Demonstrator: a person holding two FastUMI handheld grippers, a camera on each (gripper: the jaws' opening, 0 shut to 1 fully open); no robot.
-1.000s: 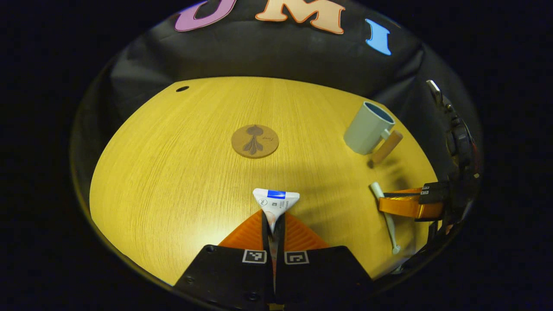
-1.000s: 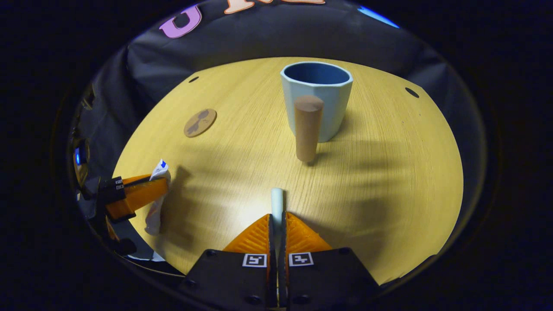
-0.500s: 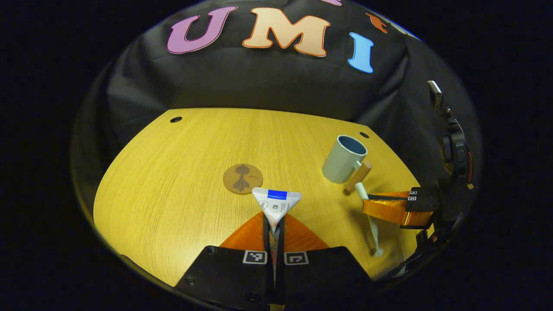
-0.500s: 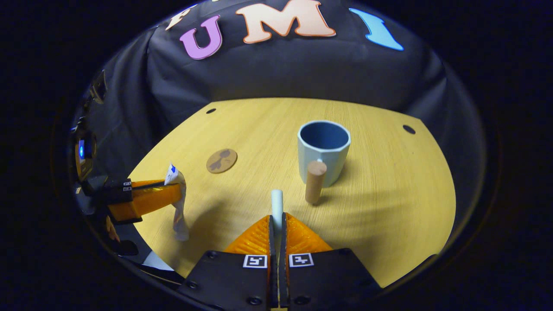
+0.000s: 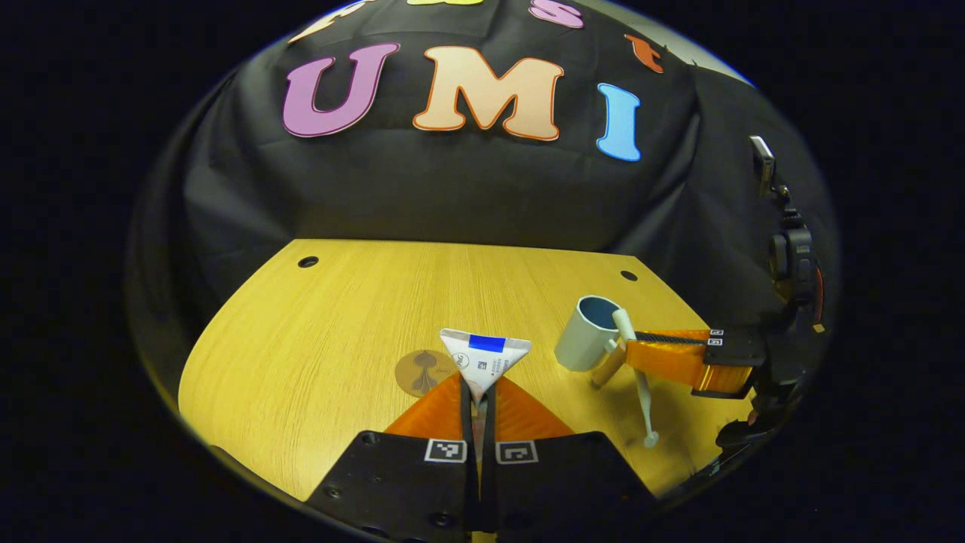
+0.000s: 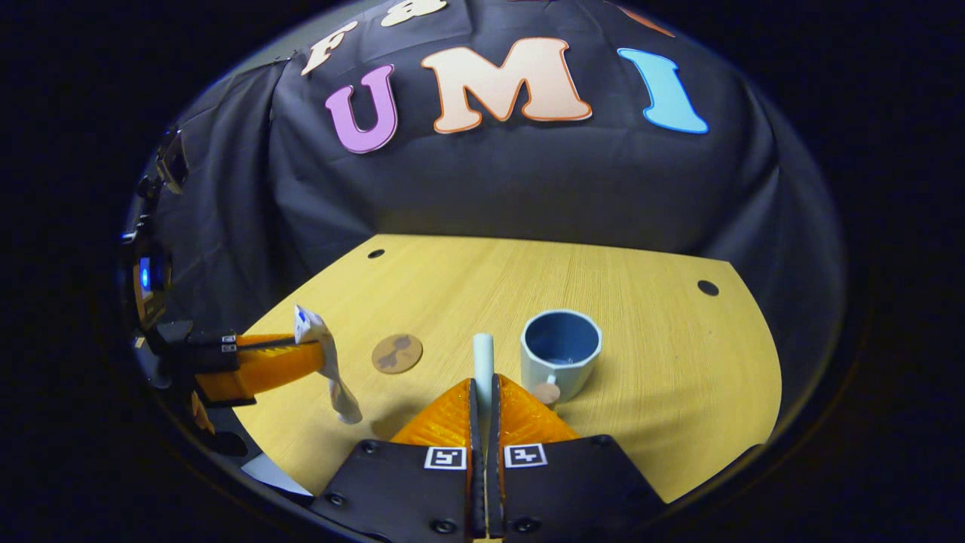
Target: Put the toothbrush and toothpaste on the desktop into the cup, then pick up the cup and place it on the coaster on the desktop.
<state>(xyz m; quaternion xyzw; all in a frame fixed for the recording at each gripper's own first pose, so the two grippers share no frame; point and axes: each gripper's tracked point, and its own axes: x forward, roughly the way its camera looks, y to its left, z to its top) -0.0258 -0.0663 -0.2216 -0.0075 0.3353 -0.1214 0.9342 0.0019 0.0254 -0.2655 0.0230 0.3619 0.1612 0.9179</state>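
Toothpaste (image 5: 483,359): we see its left gripper (image 5: 478,407) jaws clamping it, crimp up.
Toothbrush (image 5: 638,381): right gripper (image 6: 483,411) jaws clamp it upright.

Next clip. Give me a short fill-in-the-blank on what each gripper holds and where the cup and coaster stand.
1. The left gripper is shut on the ____.
2. The right gripper is shut on the ____.
3. The cup stands on the wooden ____, not on the coaster.
4. The inside of the cup holds ____ of the two items so far.

Missing words: toothpaste tube; toothbrush; desktop; neither
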